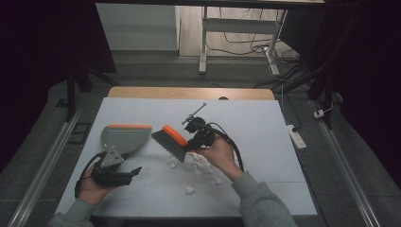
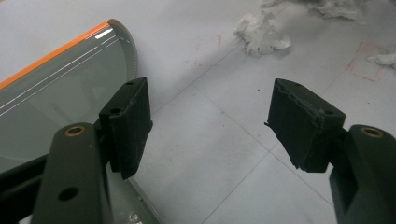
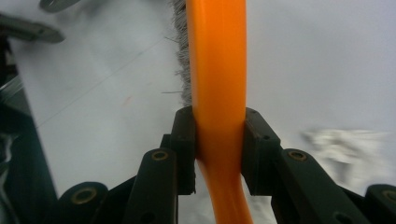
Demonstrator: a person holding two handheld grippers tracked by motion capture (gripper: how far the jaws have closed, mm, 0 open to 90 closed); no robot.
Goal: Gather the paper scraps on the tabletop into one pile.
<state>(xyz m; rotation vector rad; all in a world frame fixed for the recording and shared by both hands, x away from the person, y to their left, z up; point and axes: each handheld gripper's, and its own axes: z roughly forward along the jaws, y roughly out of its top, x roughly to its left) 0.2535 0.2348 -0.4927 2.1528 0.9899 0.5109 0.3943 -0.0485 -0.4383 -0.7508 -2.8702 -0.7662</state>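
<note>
A grey dustpan (image 1: 126, 138) with an orange lip lies on the white table at the left; its grey wall (image 2: 56, 88) fills the left of the left gripper view. My left gripper (image 1: 136, 171) lies low just in front of the pan and is open (image 2: 210, 107), with nothing between its fingers. My right gripper (image 1: 190, 143) is shut (image 3: 219, 135) on the orange handle of a hand brush (image 3: 217, 56). The brush (image 1: 169, 142) hangs tilted above the table, grey bristles pointing down and left. Crumpled white paper scraps (image 1: 198, 165) lie below and to the right of the brush, and at top right in the left gripper view (image 2: 261, 32).
The white table top (image 1: 265, 137) ends in a wooden strip (image 1: 189, 92) at the far side. One scrap (image 1: 189, 189) lies nearer the front edge. A power strip (image 1: 297, 137) and cables lie on the floor to the right. Desk legs (image 1: 203, 42) stand beyond the table.
</note>
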